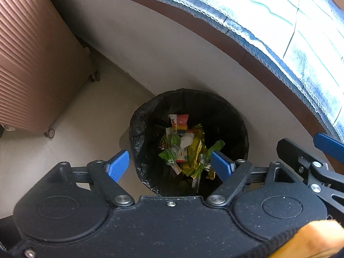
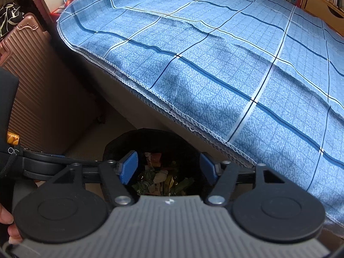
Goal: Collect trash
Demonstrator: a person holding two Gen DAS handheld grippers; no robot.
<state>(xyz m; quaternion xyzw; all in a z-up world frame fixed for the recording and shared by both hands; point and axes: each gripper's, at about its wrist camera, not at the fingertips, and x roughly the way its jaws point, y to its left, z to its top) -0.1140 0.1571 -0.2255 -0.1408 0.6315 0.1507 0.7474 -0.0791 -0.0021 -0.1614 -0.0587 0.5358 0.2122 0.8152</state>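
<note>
both tongs, left tongs and right tongs, hang spread and empty over the bin, wrappers inside, probably snack packs, bed beside it

Left hand-held gripper open above black-lined bin, wrappers inside

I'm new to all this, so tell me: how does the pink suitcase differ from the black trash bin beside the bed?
The suitcase is pink, boxy and ribbed, and stands on wheels. The trash bin is round, lined with a black bag and open on top. The suitcase is closed; the bin holds crumpled wrappers. Both stand on the floor beside the bed.
</note>
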